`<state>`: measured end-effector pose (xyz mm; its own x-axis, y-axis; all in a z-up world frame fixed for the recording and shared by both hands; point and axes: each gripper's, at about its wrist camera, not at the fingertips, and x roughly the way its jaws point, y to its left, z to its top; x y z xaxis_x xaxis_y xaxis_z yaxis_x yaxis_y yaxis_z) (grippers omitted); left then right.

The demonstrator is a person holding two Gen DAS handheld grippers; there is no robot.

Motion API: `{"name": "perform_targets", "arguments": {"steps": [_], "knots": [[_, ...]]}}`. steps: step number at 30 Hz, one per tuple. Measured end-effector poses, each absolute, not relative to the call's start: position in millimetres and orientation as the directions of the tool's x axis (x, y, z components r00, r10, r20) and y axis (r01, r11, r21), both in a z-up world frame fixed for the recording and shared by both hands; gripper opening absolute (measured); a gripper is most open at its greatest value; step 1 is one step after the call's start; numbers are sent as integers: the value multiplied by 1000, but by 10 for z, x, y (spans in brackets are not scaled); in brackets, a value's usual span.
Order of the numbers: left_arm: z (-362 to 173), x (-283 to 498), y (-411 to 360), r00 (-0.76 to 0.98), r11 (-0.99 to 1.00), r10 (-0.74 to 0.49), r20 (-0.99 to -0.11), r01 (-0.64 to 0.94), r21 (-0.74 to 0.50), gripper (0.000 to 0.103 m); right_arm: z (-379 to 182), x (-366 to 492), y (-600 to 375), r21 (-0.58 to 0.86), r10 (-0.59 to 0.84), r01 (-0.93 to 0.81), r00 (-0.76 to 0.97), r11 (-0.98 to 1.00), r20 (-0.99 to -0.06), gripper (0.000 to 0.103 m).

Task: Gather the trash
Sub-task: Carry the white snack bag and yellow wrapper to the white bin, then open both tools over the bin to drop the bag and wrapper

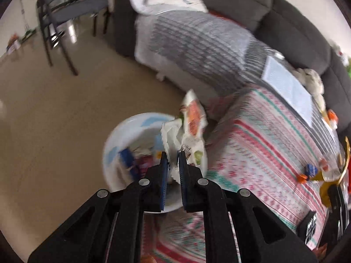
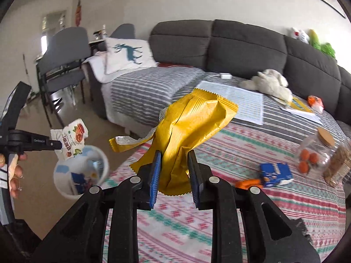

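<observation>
Mid-collection, both my grippers carry wrappers toward the white plastic bin (image 1: 122, 135), round-mouthed, standing on the floor directly beyond my left gripper (image 1: 173, 160) and low to the left of my right gripper (image 2: 173, 160). The right one's jaws are clamped on a large crinkled yellow foil bag (image 2: 193, 122) with zigzag edges, rearing up ahead. The left one's are pinched on a small glossy white-and-orange snack packet (image 1: 193, 120), crumpled, already over the bin's rim. Next, I judge: part the left jaws, then swing the yellow bag across above the opening
</observation>
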<state>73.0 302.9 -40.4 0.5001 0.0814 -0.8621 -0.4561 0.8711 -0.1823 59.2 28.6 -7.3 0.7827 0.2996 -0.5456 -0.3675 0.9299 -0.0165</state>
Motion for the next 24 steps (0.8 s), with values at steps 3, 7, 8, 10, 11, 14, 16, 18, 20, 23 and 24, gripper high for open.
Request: {"name": "perform_targets", "arguments": {"steps": [3, 7, 8, 10, 11, 14, 16, 18, 20, 23, 24], "knots": [[-474, 696, 3239, 480, 848, 72, -874, -492, -200, 21, -120, 578, 520, -21, 327, -406, 767, 914, -553, 23], [-462, 593, 3502, 493, 794, 38, -869, -543, -273, 33, -215, 630, 856, 68, 397, -441, 718, 895, -571, 23], [-427, 559, 3532, 507, 787, 42, -861, -548, -284, 33, -245, 652, 947, 87, 413, -450, 704, 889, -578, 23], [-288, 454, 3616, 549, 767, 83, -831, -568, -299, 39, -289, 674, 1132, 93, 429, -468, 687, 879, -586, 23], [-210, 392, 3655, 569, 757, 117, -814, -582, -298, 42, -309, 682, 1234, 91, 434, -478, 681, 874, -589, 23], [-60, 273, 3783, 600, 733, 185, -778, -612, -297, 47, -363, 695, 1547, 94, 457, -508, 661, 856, -595, 24], [3, 198, 3897, 610, 705, 216, -763, -637, -310, 47, -410, 702, 1741, 95, 471, -528, 644, 844, -603, 25], [36, 143, 3984, 614, 685, 234, -754, -654, -320, 47, -471, 718, 1905, 105, 485, -546, 620, 831, -617, 30], [80, 86, 4067, 616, 669, 263, -742, -671, -320, 47, -521, 721, 2014, 108, 486, -549, 610, 828, -625, 38], [116, 36, 4155, 624, 663, 266, -735, -672, -330, 49, -598, 759, 2164, 116, 481, -545, 596, 830, -643, 67], [114, 32, 4174, 625, 662, 264, -735, -672, -332, 50, -607, 765, 2189, 113, 473, -536, 605, 837, -640, 68]]}}
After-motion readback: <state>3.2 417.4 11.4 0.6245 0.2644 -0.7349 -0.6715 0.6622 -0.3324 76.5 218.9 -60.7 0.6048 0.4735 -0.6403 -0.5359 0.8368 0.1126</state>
